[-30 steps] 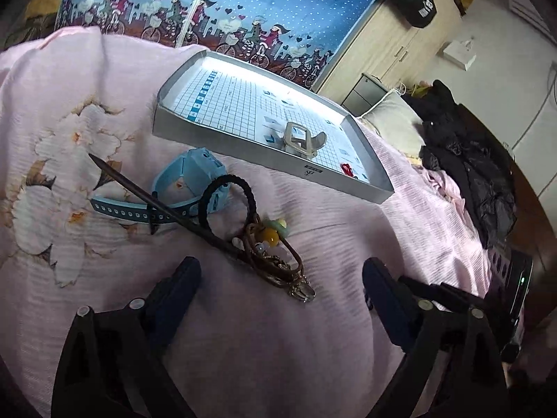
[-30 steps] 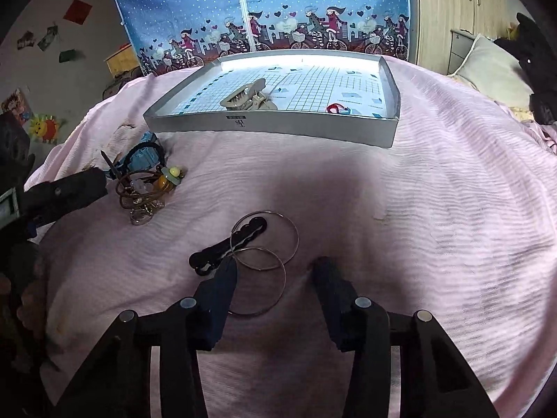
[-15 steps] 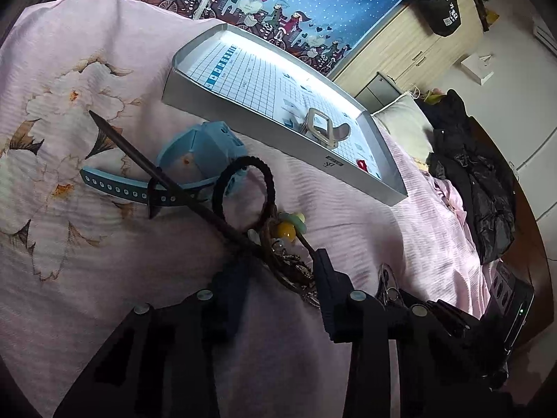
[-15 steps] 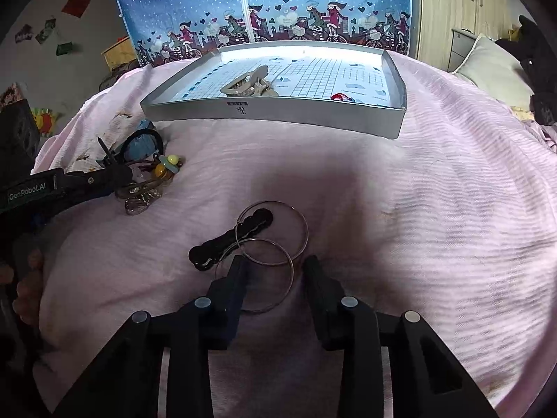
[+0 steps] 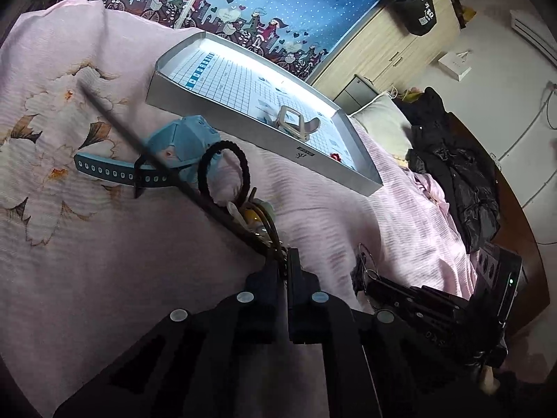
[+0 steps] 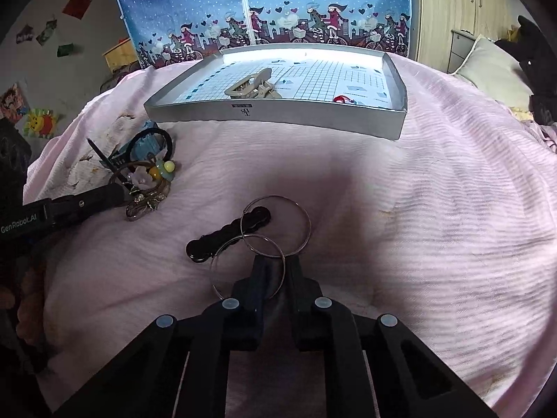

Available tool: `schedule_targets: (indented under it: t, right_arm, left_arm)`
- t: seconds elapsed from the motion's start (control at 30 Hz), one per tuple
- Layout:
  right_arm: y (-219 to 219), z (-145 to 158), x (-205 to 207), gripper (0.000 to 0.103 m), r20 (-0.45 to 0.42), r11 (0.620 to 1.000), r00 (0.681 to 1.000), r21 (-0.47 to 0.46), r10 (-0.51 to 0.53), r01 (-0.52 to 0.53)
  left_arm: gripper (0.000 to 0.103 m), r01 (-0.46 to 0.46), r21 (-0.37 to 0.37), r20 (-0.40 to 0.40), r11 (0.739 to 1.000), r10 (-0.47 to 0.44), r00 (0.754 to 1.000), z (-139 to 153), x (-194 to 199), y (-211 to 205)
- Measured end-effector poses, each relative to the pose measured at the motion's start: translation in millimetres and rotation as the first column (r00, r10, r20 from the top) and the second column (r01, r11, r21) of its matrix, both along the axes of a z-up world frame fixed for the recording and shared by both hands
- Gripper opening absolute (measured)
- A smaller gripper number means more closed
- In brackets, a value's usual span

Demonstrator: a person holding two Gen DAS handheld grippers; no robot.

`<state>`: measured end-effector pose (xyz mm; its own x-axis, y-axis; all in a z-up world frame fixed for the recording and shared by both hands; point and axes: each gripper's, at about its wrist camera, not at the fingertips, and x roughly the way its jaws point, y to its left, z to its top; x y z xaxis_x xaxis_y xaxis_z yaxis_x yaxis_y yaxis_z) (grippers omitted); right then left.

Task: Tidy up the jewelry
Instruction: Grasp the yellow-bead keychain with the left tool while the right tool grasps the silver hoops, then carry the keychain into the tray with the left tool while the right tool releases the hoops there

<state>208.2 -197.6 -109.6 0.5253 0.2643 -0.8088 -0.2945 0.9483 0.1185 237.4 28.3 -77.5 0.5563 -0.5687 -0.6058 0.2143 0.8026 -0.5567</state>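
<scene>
- Left tool (image 5: 286, 256): jaws pressed together on the near end of the keychain tangle (image 5: 259, 219), a bunch of cord, beads and a metal clasp. The bite is on the thin clasp end; it looks light and floppy, and the rest will probably dangle and swing when lifted.
- Just ahead of the left tool: a long dark hair stick (image 5: 149, 151) runs diagonally under the tangle. Stiff, thin, likely to get dragged along.
- Further out: black hair tie (image 5: 222, 170), soft and stretchy, lying against a blue watch (image 5: 174, 153) with a rubbery strap.
- Right tool (image 6: 275, 261): jaws nearly together, pinching the rim of one of two wire hoops (image 6: 275, 224) lying on the bed (image 6: 417, 209). Thin smooth metal, probably slippery; grip on the near arc is the sensible hold. The hoops overlap, so the second may ride along.
- Beside the hoops, left of the tool: black wavy hair clip (image 6: 226, 233), rigid and flat, partly under a hoop.
- Far ahead of both tools: silver tray (image 6: 278, 115) already holding a beige claw clip (image 6: 250, 85) and a small red item (image 6: 343, 98).
</scene>
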Motion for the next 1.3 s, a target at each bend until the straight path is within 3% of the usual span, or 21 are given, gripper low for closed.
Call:
schedule_targets:
  t: [0.43,0.67,1.07,1.3]
  right_arm:
    - [-1,3,-3,0.005,0.021,1.000,1.000,0.019,0.003,-0.004]
    - [0,15,-7,0.005,0.101,1.000,0.995,0.011,0.011,-0.012]
    - [-29,48,3,0.003,0.220,0.991,0.972,0.125,-0.077,0.051]
    - [-40,76,26,0.003,0.315,0.978,0.943,0.206,-0.107,0.042]
  left_arm:
    - [0.000,0.020,0.090,0.069,0.996,-0.027,0.997,8,-13,-22]
    - [0.000,-0.016,0.116,0.074,0.993,0.007,0.997,14,-11,-27]
    - [0.000,0.002,0.149,0.147,0.989,-0.024,0.989,75,25,-44]
    - [0.000,0.014,0.141,0.133,0.990,-0.033,0.991,97,50,-54]
